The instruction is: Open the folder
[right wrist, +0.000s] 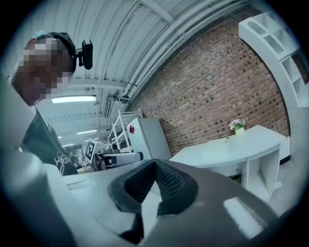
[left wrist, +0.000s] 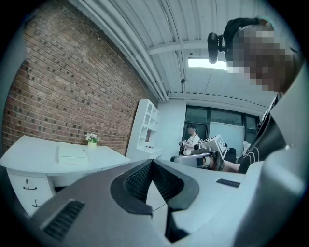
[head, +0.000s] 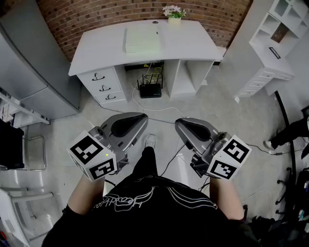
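While the person stands on the floor well short of the white surface, the left hand-held gripper is held close to the body, its jaws closed together on nothing. At centre, the folder lies flat and closed on the surface, near a small flower pot and well apart from both grippers. The right hand-held gripper is likewise closed and empty, so the task appears unstarted: approach, grasp of the cover and lifting all remain.
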